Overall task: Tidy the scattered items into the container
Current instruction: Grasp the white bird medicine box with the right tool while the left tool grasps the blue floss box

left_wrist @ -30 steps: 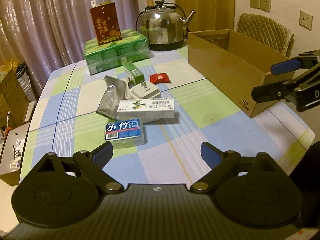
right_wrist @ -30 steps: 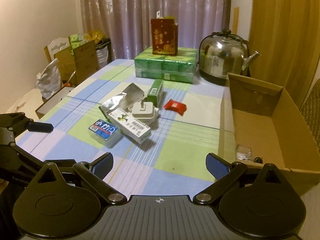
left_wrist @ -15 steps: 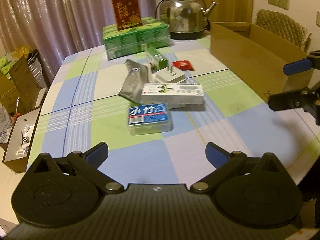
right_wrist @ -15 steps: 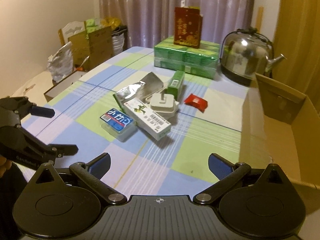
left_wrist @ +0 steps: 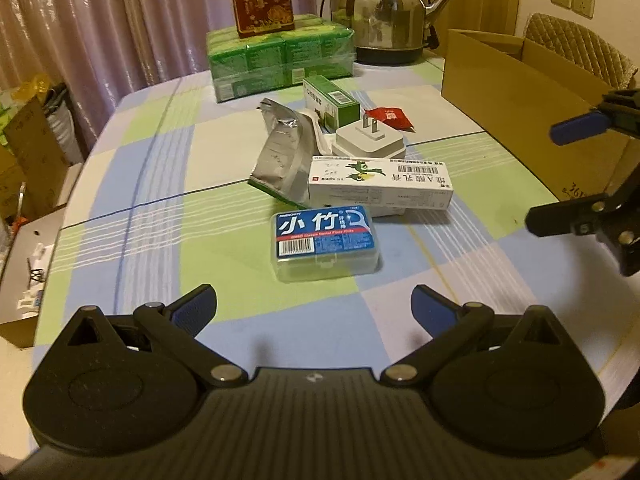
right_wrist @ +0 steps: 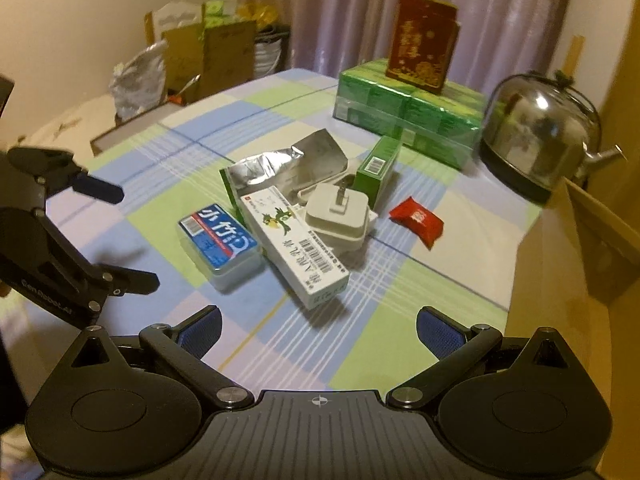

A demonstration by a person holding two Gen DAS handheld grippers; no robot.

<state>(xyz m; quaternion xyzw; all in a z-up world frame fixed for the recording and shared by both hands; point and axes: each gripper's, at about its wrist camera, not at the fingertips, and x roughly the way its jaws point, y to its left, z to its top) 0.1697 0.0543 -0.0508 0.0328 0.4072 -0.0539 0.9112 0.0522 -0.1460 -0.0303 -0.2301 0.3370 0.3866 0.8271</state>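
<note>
1. On the checked tablecloth [left_wrist: 168,184] ahead of me, the scattered items sit in one loose pile near the middle of the table, none of them in the cardboard box [left_wrist: 516,80] yet. The box stands at the table's right side, well apart from the pile.
2. My left gripper [left_wrist: 314,306] is spread wide with nothing between its blue pads; the right gripper [right_wrist: 318,328] is likewise wide and empty.
3. Nearest my left gripper is the blue floss-pick case [left_wrist: 324,246], lying flat and clear of the white medicine carton [left_wrist: 380,186] behind it. I judge it the sensible first pick.
4. To do this well, I would bring the jaws down to straddle the case across its shorter side, keep the pads level with the table, and close only once both pads are beside its walls.
5. I would leave the carton for later: it rests tilted on the white plug adapter [right_wrist: 338,212] and the silver foil pouch [left_wrist: 282,160], so pulling it could shift both.
6. Hard to make out: the box interior is mostly hidden behind its near wall in both views. I cannot tell how the small green box [right_wrist: 378,170] and the adapter meet, and the red sachet [right_wrist: 416,216] is too small to read.
</note>
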